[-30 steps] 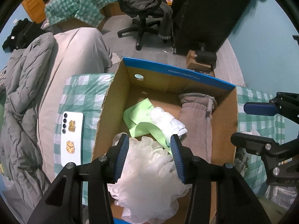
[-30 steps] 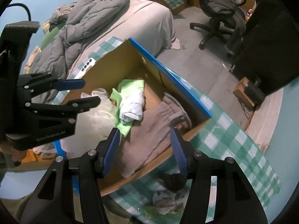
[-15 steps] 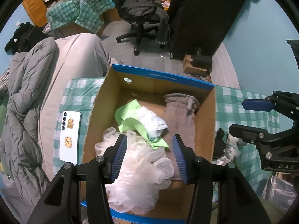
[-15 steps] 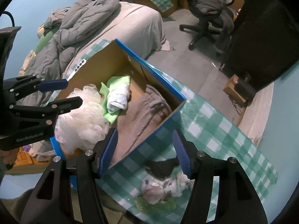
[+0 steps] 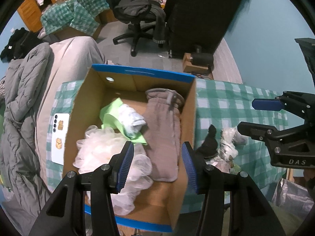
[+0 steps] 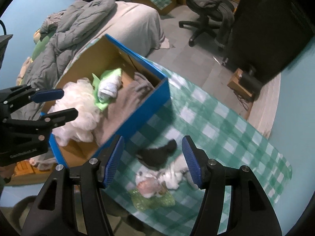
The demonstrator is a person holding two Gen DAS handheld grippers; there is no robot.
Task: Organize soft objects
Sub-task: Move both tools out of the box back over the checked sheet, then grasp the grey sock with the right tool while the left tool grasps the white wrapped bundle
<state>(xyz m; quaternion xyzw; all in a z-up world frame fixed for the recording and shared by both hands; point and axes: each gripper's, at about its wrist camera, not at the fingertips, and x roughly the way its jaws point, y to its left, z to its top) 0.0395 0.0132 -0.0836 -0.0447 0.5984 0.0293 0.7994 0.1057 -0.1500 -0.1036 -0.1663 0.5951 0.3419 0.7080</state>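
A blue-rimmed cardboard box (image 5: 137, 72) (image 6: 137, 55) on the checked table holds a white mesh puff (image 5: 98, 147) (image 6: 78, 102), a green cloth (image 5: 110, 112) with a white roll (image 5: 132, 120), and a grey towel (image 5: 163, 129). My left gripper (image 5: 157, 161) is open and empty above the box's near side. My right gripper (image 6: 152, 161) is open and empty above a black sock (image 6: 157, 153) (image 5: 209, 143) and a white crumpled cloth (image 6: 169, 175) (image 5: 229, 143) on the table right of the box.
A white phone (image 5: 60, 135) lies left of the box. A green mesh scrap (image 6: 151, 198) lies by the table's near edge. A bed with a grey duvet (image 5: 17, 102) stands left; an office chair (image 5: 137, 15) and a dark cabinet (image 5: 198, 13) beyond.
Both grippers have pulled back and up from the box. The puff lies released in the box. The right gripper has swung right, over the sock and white cloth.
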